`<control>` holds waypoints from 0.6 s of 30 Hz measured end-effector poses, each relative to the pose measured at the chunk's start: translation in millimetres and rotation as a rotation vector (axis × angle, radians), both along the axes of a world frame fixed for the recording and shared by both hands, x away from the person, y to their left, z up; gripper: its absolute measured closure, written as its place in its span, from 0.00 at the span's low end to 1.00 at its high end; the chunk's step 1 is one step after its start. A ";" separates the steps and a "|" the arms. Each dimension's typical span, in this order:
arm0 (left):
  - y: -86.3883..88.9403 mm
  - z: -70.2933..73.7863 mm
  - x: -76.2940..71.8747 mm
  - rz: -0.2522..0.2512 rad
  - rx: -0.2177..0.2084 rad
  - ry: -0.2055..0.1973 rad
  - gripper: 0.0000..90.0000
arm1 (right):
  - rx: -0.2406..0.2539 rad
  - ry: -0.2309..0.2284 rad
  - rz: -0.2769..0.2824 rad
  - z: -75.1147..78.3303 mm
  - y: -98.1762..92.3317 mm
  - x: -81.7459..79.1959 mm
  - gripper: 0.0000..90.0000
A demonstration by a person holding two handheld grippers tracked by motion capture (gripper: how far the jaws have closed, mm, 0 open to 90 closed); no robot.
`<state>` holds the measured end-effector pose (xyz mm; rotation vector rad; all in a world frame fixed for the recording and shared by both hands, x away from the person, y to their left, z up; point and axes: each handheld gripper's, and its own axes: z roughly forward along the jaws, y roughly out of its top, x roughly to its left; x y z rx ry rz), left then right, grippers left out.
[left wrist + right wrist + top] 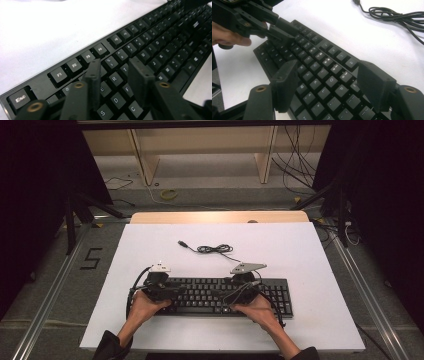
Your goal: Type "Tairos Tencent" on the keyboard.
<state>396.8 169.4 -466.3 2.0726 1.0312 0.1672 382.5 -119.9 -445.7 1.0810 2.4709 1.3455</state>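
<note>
A black keyboard (278, 296) lies across the near middle of the white board (300, 250). My left gripper (169, 293) hovers low over the keyboard's left part. In the left gripper view its jaws (113, 68) stand apart above the number and letter keys (150, 37), with nothing between them. My right gripper (241, 291) is over the keyboard's right half, and its jaws (329, 75) stand wide above the letter keys (319, 57), empty. The right gripper view also has the left gripper (283, 31) and its hand (227, 37) at top left.
The keyboard's black cable (215, 249) lies coiled on the board behind it, its USB plug (183, 243) loose at the left end. A wooden strip (220, 217) edges the far side. Wooden shelving (200, 150) and floor cables (295, 165) lie beyond the table.
</note>
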 end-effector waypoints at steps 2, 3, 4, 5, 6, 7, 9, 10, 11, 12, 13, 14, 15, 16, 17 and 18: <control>-2.3 -1.3 -0.1 -0.011 0.017 -0.001 0.78 | 0.002 -0.001 0.001 0.4 0.0 -0.7 0.38; -3.0 -1.7 0.0 -0.019 0.024 -0.002 0.80 | 0.003 -0.001 0.002 0.6 0.1 -0.9 0.38; -4.1 -2.3 0.2 -0.025 0.025 0.000 0.82 | 0.003 -0.002 0.003 0.6 0.2 -1.2 0.38; -4.8 -2.6 0.6 -0.033 0.036 0.001 0.86 | 0.003 -0.001 0.005 0.7 0.3 -1.4 0.39; -6.1 -3.4 1.0 -0.032 0.039 0.000 0.88 | 0.003 -0.002 0.007 0.7 0.4 -1.6 0.39; -6.7 -3.5 1.5 -0.037 0.047 0.005 0.90 | 0.003 0.000 0.006 0.7 0.5 -1.9 0.39; -8.6 -4.0 1.9 -0.041 0.048 0.008 0.94 | 0.003 0.002 0.008 0.9 0.6 -2.2 0.39; -9.2 -3.9 1.9 -0.050 0.055 0.010 0.95 | 0.002 0.002 0.007 1.0 0.6 -2.3 0.39; -10.3 -4.4 2.2 -0.052 0.055 0.006 0.96 | 0.004 0.000 0.007 1.0 0.6 -2.2 0.40; -11.1 -4.6 2.4 -0.054 0.059 0.008 0.97 | 0.006 0.001 0.007 1.1 0.4 -2.2 0.40; -11.6 -4.9 2.9 -0.055 0.060 0.009 0.98 | 0.006 0.001 0.007 1.2 0.4 -2.3 0.40; -12.2 -5.4 3.4 -0.052 0.058 0.011 0.99 | 0.007 0.002 0.008 1.2 0.4 -2.4 0.40; -12.4 -5.5 3.8 -0.053 0.060 0.014 0.99 | 0.007 0.003 0.008 1.2 0.5 -2.5 0.40; -12.7 -5.7 4.0 -0.053 0.060 0.013 0.99 | 0.006 0.002 0.008 1.3 0.6 -2.7 0.40; -12.9 -5.6 4.2 -0.054 0.060 0.014 0.99 | 0.007 0.002 0.009 1.4 0.5 -2.7 0.40; -13.3 -5.7 4.5 -0.058 0.059 0.014 0.99 | 0.008 0.001 0.008 1.5 0.4 -2.6 0.40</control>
